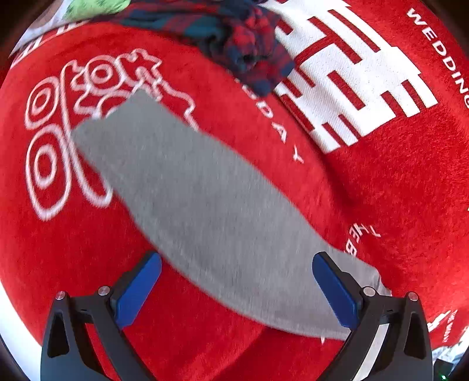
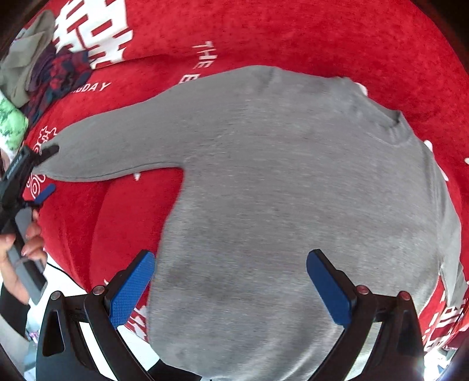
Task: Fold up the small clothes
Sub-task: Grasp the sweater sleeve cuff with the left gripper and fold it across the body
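A small grey long-sleeved top lies flat on a red cloth with white lettering. In the right wrist view its body fills the middle and one sleeve stretches to the left. My right gripper is open just above the lower body of the top. In the left wrist view the grey sleeve runs diagonally from upper left to lower right. My left gripper is open and hovers over the sleeve's wide end. The left gripper also shows at the left edge of the right wrist view, at the sleeve cuff.
A heap of other clothes lies at the far side: a dark red-and-blue patterned garment, a green piece and an olive one. The red cloth has a large white printed block. The table's near edge shows white.
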